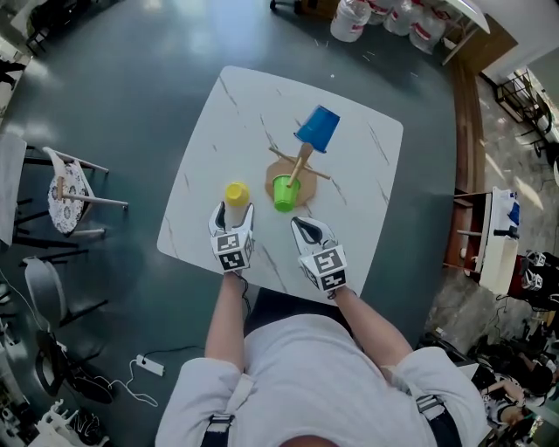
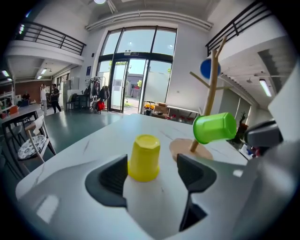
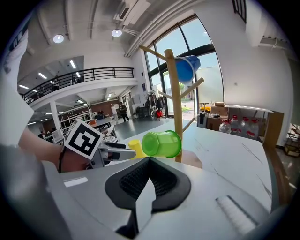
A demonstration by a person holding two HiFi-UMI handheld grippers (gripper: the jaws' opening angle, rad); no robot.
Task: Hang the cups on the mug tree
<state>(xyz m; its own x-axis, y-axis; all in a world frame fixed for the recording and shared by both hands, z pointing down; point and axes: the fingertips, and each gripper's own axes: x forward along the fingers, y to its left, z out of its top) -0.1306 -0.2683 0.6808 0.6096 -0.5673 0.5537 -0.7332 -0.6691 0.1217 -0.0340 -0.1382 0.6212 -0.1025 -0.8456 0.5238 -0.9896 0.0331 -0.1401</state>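
A yellow cup (image 1: pixel 236 195) (image 2: pixel 144 158) stands upside down on the white marble table (image 1: pixel 253 113). My left gripper (image 1: pixel 234 212) (image 2: pixel 150 176) is open, its jaws on either side of the cup without pressing it. The wooden mug tree (image 1: pixel 300 166) (image 2: pixel 210 93) (image 3: pixel 175 98) carries a green cup (image 1: pixel 284 192) (image 2: pixel 214 127) (image 3: pixel 161 144) on a low branch and a blue cup (image 1: pixel 318 128) (image 3: pixel 187 68) high up. My right gripper (image 1: pixel 306 229) (image 3: pixel 147 180) is shut and empty, just in front of the green cup.
The tree's round wooden base (image 2: pixel 187 148) lies right of the yellow cup. Chairs (image 1: pixel 74 192) stand left of the table, and water bottles (image 1: pixel 384 17) sit on the floor beyond it. A shelf (image 1: pixel 493 240) is at the right.
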